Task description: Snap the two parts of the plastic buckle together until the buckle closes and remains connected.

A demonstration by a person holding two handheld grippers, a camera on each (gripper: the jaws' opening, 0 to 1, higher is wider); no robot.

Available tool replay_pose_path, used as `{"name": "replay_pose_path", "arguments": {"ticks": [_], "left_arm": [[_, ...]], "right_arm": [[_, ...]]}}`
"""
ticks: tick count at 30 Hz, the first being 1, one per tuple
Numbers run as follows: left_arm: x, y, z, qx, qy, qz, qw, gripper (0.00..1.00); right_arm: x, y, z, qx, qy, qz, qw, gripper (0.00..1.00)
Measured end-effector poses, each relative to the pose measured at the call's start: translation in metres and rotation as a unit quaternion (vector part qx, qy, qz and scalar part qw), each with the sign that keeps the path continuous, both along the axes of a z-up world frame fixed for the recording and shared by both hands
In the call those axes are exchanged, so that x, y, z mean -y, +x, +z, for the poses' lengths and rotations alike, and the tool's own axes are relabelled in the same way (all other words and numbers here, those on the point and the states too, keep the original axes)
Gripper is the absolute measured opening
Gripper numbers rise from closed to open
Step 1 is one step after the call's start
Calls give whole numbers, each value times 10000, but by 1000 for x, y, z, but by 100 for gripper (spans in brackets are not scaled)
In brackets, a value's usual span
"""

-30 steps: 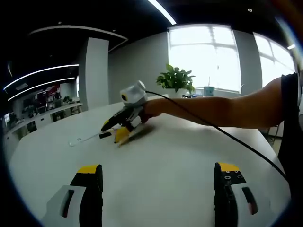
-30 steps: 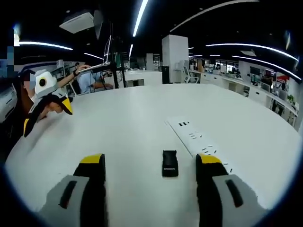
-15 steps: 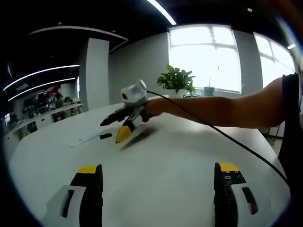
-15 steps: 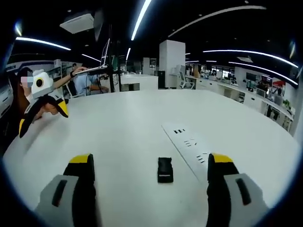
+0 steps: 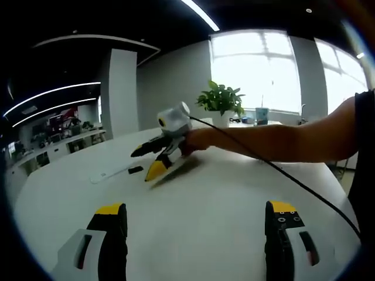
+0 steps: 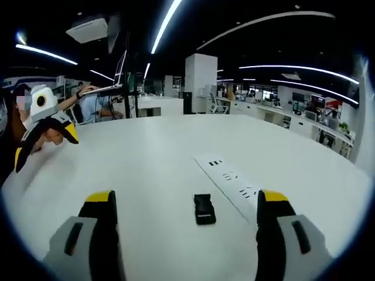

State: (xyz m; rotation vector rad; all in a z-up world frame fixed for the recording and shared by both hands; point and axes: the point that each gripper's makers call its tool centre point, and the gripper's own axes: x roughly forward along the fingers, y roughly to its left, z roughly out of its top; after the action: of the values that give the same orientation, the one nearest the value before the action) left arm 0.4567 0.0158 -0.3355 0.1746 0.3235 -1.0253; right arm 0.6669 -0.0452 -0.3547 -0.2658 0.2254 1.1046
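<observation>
A small black plastic buckle (image 6: 204, 209) lies flat on the white table (image 6: 146, 170), between and just ahead of my right gripper (image 6: 186, 202), whose jaws stand wide apart and touch nothing. It looks like one piece; I cannot tell a seam. In the left gripper view the same buckle (image 5: 135, 170) is a dark speck just left of the right gripper (image 5: 145, 163), which hovers above the table in a person's hand. My left gripper (image 5: 196, 211) is open over bare table, far from the buckle. It also appears far left as the left gripper (image 6: 45, 147).
A white power strip (image 6: 234, 178) lies just right of the buckle; in the left gripper view this power strip (image 5: 111, 174) is beside it. A black cable (image 5: 281, 175) trails along the person's arm (image 5: 281, 140). A potted plant (image 5: 220, 98) stands at the far edge.
The right gripper's jaws spread wider and it rose and drew back slightly from the buckle, which stayed on the table. The left gripper has hardly moved.
</observation>
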Motion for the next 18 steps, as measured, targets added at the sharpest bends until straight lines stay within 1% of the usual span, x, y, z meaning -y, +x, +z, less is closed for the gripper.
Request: {"name": "replay_pose_path", "arguments": {"ticks": [1, 3, 8, 12, 14, 16, 18], "left_arm": [[0, 0, 0, 0, 10, 5, 10000, 99], [0, 0, -1, -2, 19, -4, 10000, 99], [1, -1, -1, -3, 20, -23, 10000, 99], [-1, 3, 0, 48, -13, 74, 10000, 99], [-1, 4, 0, 23, -35, 81, 10000, 100], [-1, 4, -3, 8, 25, 88, 10000, 100], [1, 3, -4, 34, 69, 52, 10000, 100]], "right_arm": [[0, 0, 3, 37, 67, -80, 9999, 100], [1, 2, 9, -26, 216, -182, 9996, 100], [0, -2, 10, -2, 137, -237, 9996, 100], [3, -4, 5, -21, 77, -301, 9995, 100], [6, -4, 3, 1, 39, -374, 9993, 100], [8, -7, 3, -45, 57, -413, 9991, 100], [11, -5, 3, -75, 53, -451, 9989, 100]]}}
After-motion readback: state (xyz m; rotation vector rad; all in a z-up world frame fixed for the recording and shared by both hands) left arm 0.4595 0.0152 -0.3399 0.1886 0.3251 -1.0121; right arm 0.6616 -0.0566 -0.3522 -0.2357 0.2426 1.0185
